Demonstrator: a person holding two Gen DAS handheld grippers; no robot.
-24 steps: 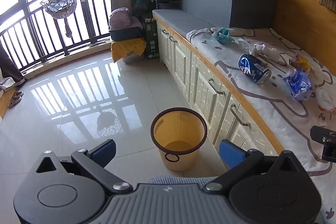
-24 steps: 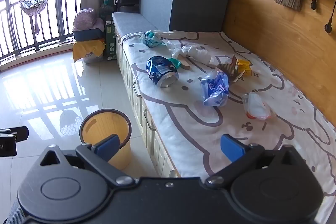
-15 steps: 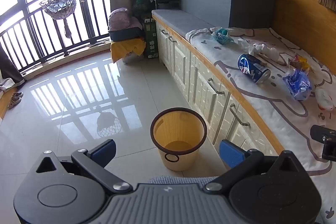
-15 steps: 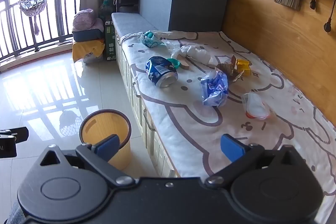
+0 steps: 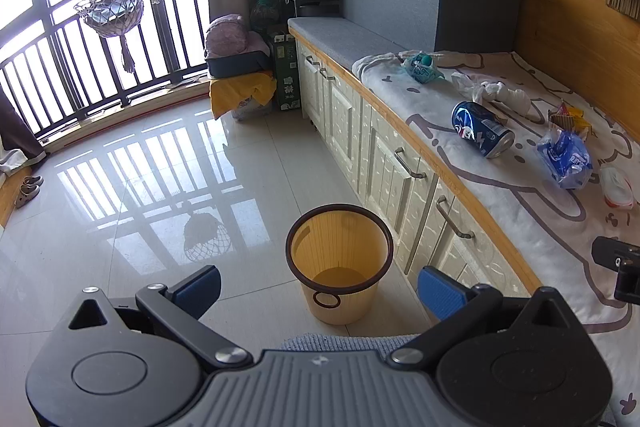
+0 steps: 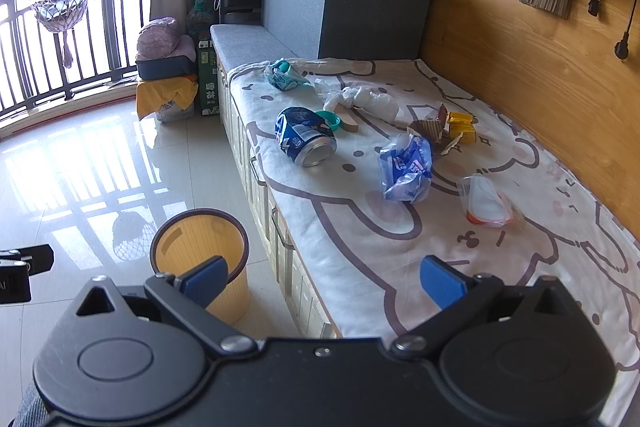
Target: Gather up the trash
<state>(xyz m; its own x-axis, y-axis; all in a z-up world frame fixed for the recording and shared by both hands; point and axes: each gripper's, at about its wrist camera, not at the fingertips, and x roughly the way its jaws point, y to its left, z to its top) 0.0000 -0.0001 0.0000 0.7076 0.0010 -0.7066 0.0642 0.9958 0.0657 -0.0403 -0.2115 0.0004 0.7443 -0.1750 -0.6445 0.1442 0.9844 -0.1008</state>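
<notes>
cartoon-print bench cover [image 6: 400,251] strewn with blue can [image 6: 305,140], perhaps snack wrappers, yellow bin [image 5: 340,263] below, both claws spread, empty

The near stretch of the table [image 6: 400,267] lies bare ahead of the right claw [image 6: 324,281]. Farther in, the blue can [image 6: 306,141], blue wrapper [image 6: 406,167] and white packet [image 6: 486,205] sit apart, with gaps between. The bin [image 5: 340,263] stands open-topped beside the cabinet doors [image 5: 400,171], floor [image 5: 160,187] free around it.
</notes>
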